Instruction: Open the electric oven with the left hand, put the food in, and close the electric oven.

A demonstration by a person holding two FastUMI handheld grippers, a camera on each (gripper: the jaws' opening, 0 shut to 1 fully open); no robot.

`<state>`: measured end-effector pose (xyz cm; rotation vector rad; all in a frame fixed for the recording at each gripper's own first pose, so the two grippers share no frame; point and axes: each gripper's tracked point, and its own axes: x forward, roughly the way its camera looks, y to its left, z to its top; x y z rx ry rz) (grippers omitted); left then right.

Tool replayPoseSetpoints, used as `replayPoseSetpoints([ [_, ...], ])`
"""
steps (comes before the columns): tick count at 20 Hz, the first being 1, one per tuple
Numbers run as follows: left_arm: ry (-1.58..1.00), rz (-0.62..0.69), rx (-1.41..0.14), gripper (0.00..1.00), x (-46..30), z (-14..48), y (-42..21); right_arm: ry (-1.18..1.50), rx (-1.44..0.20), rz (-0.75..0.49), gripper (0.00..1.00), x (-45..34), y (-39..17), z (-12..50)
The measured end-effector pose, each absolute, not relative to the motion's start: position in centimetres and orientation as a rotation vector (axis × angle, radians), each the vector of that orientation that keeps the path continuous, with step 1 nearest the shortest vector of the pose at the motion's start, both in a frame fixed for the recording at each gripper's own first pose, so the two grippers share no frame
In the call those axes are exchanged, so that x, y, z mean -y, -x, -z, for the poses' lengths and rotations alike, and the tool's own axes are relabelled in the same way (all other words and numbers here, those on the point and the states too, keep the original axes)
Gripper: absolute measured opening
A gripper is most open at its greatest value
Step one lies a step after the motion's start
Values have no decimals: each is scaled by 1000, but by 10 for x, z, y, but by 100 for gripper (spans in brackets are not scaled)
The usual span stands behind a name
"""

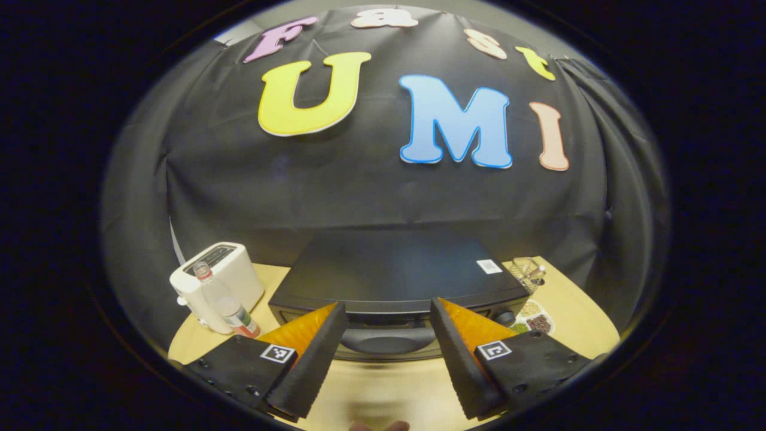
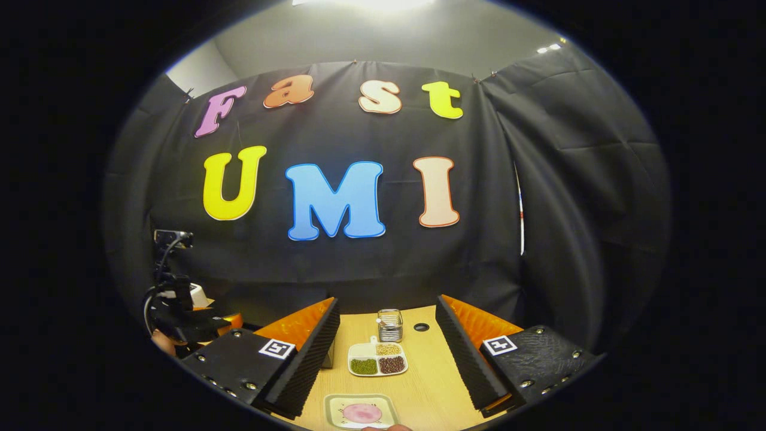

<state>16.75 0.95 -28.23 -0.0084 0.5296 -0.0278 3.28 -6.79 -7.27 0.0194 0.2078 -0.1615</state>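
Left gripper view looks straight at the black electric oven [image 1: 395,272], which stands at the back of the wooden surface [image 1: 383,389] with its door handle [image 1: 388,340] just ahead of the left gripper [image 1: 388,326]. The jaws are spread wide, either side of the handle but not on it — the door appears closed, so opening is yet to be done. A white toaster [image 1: 230,269] and a plastic bottle [image 1: 224,299] sit at the left edge.

Right gripper view shows the right gripper [image 2: 388,335], jaws apart and empty, above a sectioned dish of beans [image 2: 378,359]. The food — a pink round piece on a small plate [image 2: 361,412] — waits at the near edge. All three steps seem to remain.
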Motion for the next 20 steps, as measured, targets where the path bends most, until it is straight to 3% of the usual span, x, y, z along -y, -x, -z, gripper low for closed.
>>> replayPoseSetpoints([
  [5,-47,36,-590,95,-12,321,-183,-2,-216,155,99,64,-33,72],
  [6,-57,39,-569,99,-11,319,-186,-1,-217,152,98,63,-31,73],
  [7,-70,43,-572,92,-10,318,-184,-2,-218,150,99,62,-31,72],
  [8,-74,45,-561,92,-10,317,-183,-3,-220,150,99,62,-29,74],
  [10,-27,34,-563,99,-12,321,-178,-11,-227,143,99,58,-28,76],
  [12,-35,40,-567,92,-11,320,-171,-11,-223,136,99,55,-28,74],
  [14,-36,42,-568,98,-11,320,-161,-11,-216,125,98,52,-26,71],
  [19,-31,50,-583,95,-10,328,-128,-9,-223,107,99,47,-22,73],
  [20,-20,50,-589,99,-10,330,-122,-8,-224,105,99,47,-21,73],
])
